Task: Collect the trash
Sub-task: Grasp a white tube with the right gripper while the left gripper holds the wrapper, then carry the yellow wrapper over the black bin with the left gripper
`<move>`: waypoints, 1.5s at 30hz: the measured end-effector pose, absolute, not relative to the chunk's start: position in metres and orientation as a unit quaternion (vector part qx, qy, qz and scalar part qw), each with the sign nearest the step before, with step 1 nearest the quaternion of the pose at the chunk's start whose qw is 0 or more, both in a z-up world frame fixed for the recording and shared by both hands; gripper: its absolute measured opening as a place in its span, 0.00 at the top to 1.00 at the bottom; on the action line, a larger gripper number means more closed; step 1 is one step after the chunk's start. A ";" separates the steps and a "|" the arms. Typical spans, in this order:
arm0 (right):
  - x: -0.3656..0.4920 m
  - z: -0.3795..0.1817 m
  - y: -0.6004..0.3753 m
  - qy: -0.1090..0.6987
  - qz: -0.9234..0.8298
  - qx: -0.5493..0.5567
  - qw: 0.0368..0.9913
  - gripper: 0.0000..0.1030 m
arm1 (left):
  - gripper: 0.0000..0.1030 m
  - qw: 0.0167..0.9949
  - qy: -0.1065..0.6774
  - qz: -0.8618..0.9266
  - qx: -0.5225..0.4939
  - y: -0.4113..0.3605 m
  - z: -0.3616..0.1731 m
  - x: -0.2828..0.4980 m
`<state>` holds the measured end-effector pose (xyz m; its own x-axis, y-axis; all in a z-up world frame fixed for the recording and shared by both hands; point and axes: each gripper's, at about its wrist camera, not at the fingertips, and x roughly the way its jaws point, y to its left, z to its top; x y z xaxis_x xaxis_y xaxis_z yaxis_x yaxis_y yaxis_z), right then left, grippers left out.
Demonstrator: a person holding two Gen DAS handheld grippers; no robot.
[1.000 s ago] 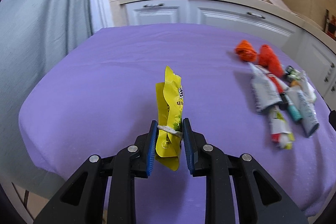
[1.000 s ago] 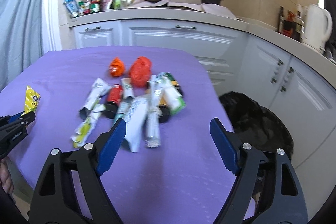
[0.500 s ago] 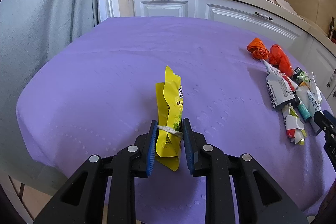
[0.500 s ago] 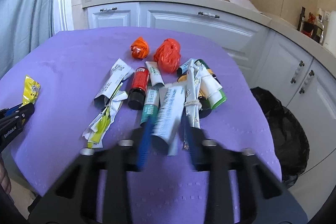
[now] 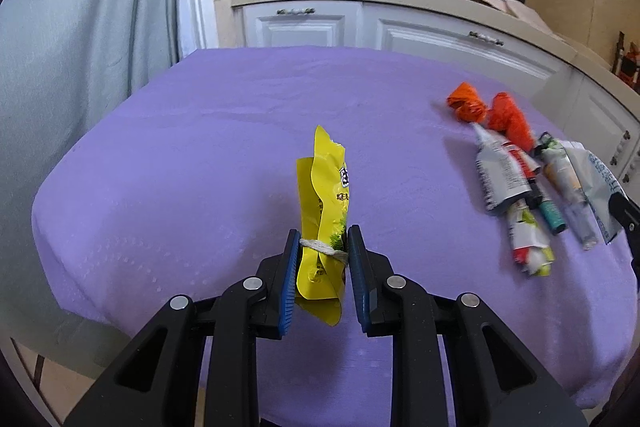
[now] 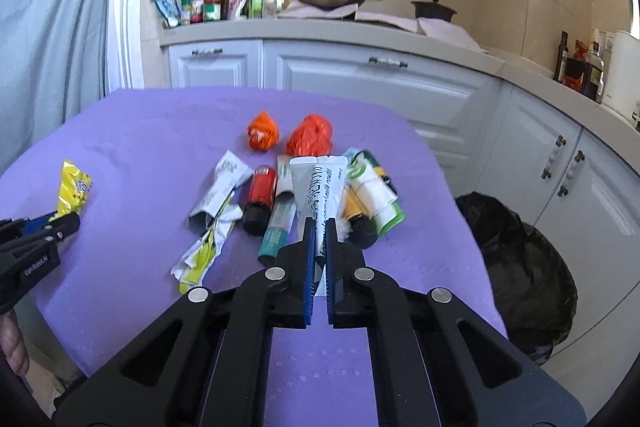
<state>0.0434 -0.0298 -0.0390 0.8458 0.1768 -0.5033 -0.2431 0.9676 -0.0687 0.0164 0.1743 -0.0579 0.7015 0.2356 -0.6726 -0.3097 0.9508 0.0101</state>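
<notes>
R gripper (image 6: 318, 227) clamps white tube (image 6: 320, 183), print unreadable; L gripper (image 5: 323, 247) grips yellow packet (image 5: 326, 187); purple tablecloth (image 6: 140, 131), kitchen.

A black two-finger left gripper (image 5: 322, 247) with blue pads clamps a crumpled yellow plastic snack wrapper (image 5: 325, 211), tied with white string, upright above the near edge of a purple-clothed table (image 5: 208, 147). Toward the table's right edge lie two knotted orange plastic bags (image 5: 488, 113) and a heap of squeezed tubes and packets (image 5: 532, 195). The black tip of the right gripper (image 5: 624, 211) touches that heap.
</notes>
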 end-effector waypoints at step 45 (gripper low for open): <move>0.082 -0.073 -0.274 0.275 -0.118 0.032 0.954 0.95 | 0.76 0.935 0.324 -0.121 0.076 -0.118 -0.046 0.115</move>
